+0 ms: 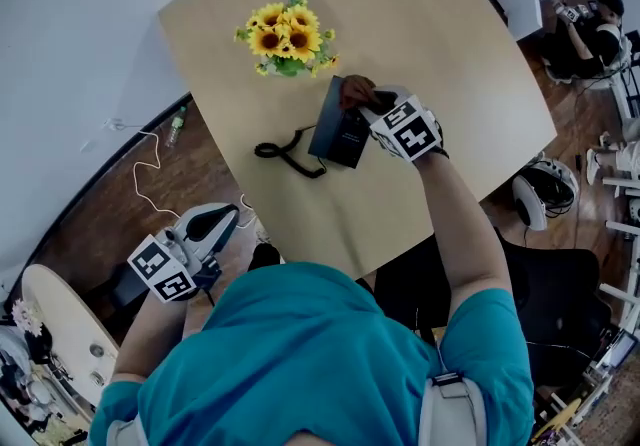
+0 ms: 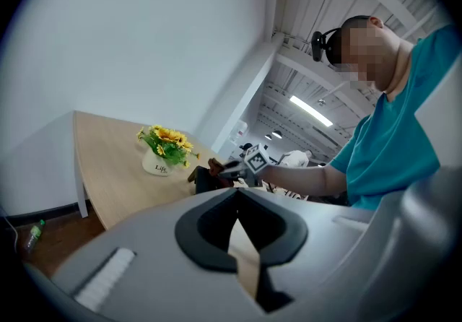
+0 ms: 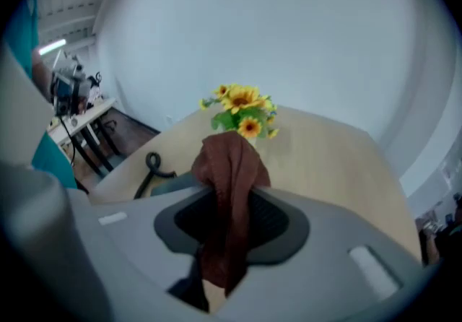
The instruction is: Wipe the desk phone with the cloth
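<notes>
A dark desk phone (image 1: 340,130) lies in the middle of the wooden table (image 1: 450,64), its coiled cord (image 1: 285,153) trailing to the left. My right gripper (image 1: 372,106) is shut on a brown cloth (image 1: 355,91) that rests on the phone's far end. In the right gripper view the cloth (image 3: 229,198) hangs bunched between the jaws, with the phone (image 3: 170,185) and its cord (image 3: 150,169) just beyond. My left gripper (image 1: 225,219) is held off the table's near left edge, jaws together and empty; its own view shows the phone (image 2: 206,180) and the right gripper (image 2: 224,167) far off.
A small white pot of sunflowers (image 1: 287,37) stands on the table just behind the phone, and shows in both gripper views (image 2: 164,147) (image 3: 242,112). A bottle (image 1: 176,126) and a white cable (image 1: 148,169) lie on the floor to the left. Chairs (image 1: 545,192) stand at the right.
</notes>
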Available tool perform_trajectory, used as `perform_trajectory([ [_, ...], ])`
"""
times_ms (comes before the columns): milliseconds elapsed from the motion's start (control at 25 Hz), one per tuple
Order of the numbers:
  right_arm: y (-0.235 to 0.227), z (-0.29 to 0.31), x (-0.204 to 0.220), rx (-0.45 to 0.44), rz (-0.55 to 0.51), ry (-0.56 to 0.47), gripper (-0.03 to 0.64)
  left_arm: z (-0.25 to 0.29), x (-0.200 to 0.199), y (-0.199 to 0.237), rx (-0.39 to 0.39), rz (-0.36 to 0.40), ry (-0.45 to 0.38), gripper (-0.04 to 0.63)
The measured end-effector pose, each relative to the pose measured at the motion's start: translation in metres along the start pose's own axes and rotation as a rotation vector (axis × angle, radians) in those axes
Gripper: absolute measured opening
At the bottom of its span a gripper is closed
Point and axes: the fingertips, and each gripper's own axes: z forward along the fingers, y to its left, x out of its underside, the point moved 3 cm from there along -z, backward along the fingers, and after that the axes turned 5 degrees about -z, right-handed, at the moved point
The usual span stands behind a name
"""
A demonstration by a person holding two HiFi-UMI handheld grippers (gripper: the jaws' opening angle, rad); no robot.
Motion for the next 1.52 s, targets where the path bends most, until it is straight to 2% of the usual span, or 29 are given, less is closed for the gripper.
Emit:
perform_trajectory([
  [120,-0.044,0.01,-0.034,-0.157,0.115,-0.041,0.114,0.002,0.001,0.006,-0.005,-0.003,-0.003,0.005],
  [200,-0.061,0.024,-0.046,-0.293,0.137,0.025,0.114,0.0,0.002,0.009,-0.008,-0.003,0.0,0.005],
  [400,-0.064,0.067,-0.037,-0.53,-0.028,0.259,0.114,-0.013,0.006,0.018,-0.052,-0.035,0.007,0.005],
  [520,-0.062,0.092,-0.027,-0.57,-0.065,0.308,0.114,-0.023,0.008,0.027,-0.085,-0.058,0.002,0.005],
  [760,-0.072,0.126,0.003,-0.483,-0.085,0.413,0.109,-0.032,0.011,0.038,-0.114,-0.09,-0.004,0.005],
  [840,-0.075,0.13,0.008,-0.417,-0.123,0.436,0.11,-0.033,0.012,0.04,-0.113,-0.094,-0.006,0.005],
  [920,-0.087,0.125,0.008,-0.312,-0.13,0.417,0.112,-0.033,0.011,0.04,-0.104,-0.089,-0.008,0.005],
  [1080,-0.117,0.074,-0.005,-0.047,-0.022,0.257,0.112,-0.042,0.007,0.04,-0.08,-0.068,-0.025,0.005],
  [1240,-0.093,-0.011,-0.011,0.133,0.095,0.037,0.112,-0.064,0.002,0.038,-0.032,-0.027,-0.029,0.005],
  [1360,-0.039,-0.069,-0.011,0.201,0.194,-0.104,0.112,-0.078,-0.004,0.041,0.018,-0.004,-0.024,0.005],
  [1520,0.063,-0.12,-0.013,0.197,0.353,-0.261,0.112,-0.096,-0.008,0.035,0.102,0.038,-0.002,0.005],
])
